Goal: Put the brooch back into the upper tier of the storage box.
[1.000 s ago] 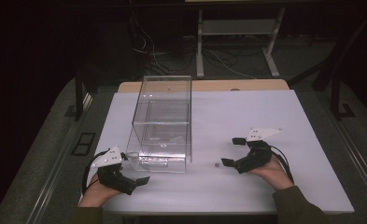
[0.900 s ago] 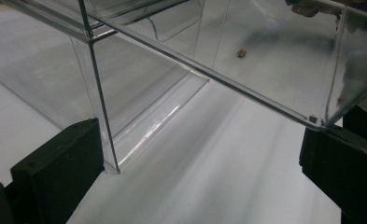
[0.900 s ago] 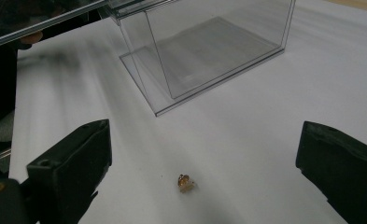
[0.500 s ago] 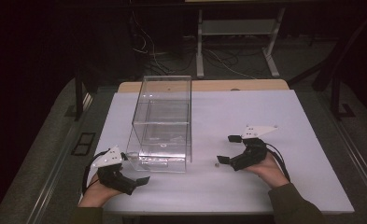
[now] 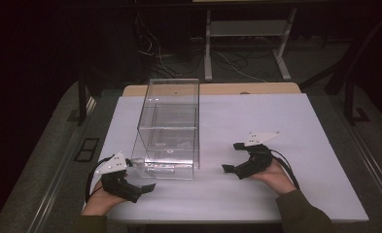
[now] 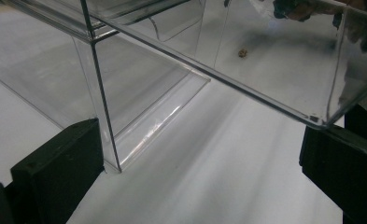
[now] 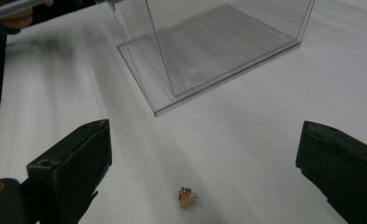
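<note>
- Right claw (image 7: 197, 154) is hanging spread over the tiny nugget (image 7: 186, 196); closing off-centre risks flicking it away across the desk (image 5: 295, 116).
- Left claw (image 6: 200, 154) is sitting spread at the clear box (image 5: 171, 126)'s near corner; nudging could shift it.

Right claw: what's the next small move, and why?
Probably ease the right claw forward and down to straddle the small amber piece, then close. Its jaws stand wide open, and the piece lies loose on the white table between and just ahead of them.
</note>
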A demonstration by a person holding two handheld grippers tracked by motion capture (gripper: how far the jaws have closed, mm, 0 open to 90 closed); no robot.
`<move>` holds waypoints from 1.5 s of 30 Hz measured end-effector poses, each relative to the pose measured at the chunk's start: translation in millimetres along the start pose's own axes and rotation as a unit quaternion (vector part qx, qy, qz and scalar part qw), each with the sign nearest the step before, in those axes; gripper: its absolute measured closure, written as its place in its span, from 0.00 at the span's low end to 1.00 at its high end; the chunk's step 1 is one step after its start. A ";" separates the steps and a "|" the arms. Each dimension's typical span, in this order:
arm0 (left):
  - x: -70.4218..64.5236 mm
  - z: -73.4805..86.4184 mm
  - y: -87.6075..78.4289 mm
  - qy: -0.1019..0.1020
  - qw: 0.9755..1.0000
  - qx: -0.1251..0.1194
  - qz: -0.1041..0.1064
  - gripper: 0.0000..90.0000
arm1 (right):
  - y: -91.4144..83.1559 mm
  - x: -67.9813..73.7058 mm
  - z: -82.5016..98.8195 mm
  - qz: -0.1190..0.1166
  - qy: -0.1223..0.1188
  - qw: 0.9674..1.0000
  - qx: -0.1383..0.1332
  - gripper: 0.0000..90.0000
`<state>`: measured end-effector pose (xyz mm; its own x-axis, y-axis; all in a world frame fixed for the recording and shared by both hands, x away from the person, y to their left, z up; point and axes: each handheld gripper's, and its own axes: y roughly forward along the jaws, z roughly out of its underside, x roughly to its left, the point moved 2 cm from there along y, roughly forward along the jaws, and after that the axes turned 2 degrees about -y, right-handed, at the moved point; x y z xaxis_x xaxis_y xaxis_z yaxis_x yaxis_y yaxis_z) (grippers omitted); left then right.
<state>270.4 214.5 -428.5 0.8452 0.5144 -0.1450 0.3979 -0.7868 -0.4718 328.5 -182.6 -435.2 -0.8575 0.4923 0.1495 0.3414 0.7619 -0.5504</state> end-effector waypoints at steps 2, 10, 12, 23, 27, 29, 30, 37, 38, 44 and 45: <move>0.0 0.0 -0.2 0.000 1.000 0.000 0.000 0.00 | 1.3 -0.2 1.0 0.003 -0.001 1.000 0.007 0.04; 0.2 0.0 -0.8 0.001 1.000 0.000 0.001 0.00 | 4.2 -0.9 3.5 0.008 -0.011 1.000 0.027 0.17; 0.2 -0.1 -1.1 0.001 1.000 0.000 0.000 0.00 | 4.4 -0.7 3.8 0.003 -0.010 1.000 0.029 0.22; 0.0 -0.1 -1.6 0.000 1.000 -0.002 0.000 0.00 | 3.2 -1.1 4.3 -0.003 -0.001 1.000 0.031 0.32; -0.1 -0.1 -1.7 -0.002 1.000 -0.003 0.000 0.00 | 3.5 -0.3 4.5 -0.005 -0.004 0.999 0.032 0.40; -0.1 -0.1 -1.7 -0.001 1.000 -0.003 0.000 0.00 | 4.1 -0.1 4.7 -0.009 -0.003 0.999 0.037 0.43; -0.1 -0.1 -1.7 -0.001 1.000 -0.003 0.001 0.00 | 4.6 0.1 5.0 -0.008 -0.006 0.999 0.039 0.45; -0.2 -0.3 -1.7 0.000 1.000 -0.003 0.001 0.00 | 6.5 0.9 5.9 -0.018 -0.007 0.999 0.049 0.57; -0.1 -0.3 -1.7 0.002 1.000 -0.003 0.001 0.00 | 7.5 1.1 6.1 -0.015 -0.010 0.998 0.053 0.59; -0.4 -0.5 -1.7 0.002 1.000 -0.003 0.000 0.00 | 10.3 2.6 7.5 -0.017 -0.014 0.998 0.067 0.64; -0.5 -0.5 -1.8 0.002 1.000 -0.003 0.000 0.00 | 10.7 2.6 7.8 -0.017 -0.016 0.997 0.067 0.65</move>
<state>269.5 215.5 -427.2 0.8468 0.5126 -0.1420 0.3994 -0.7891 -0.4667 327.0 -176.5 -447.1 -0.8802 0.4521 0.1441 0.2595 0.7129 -0.6515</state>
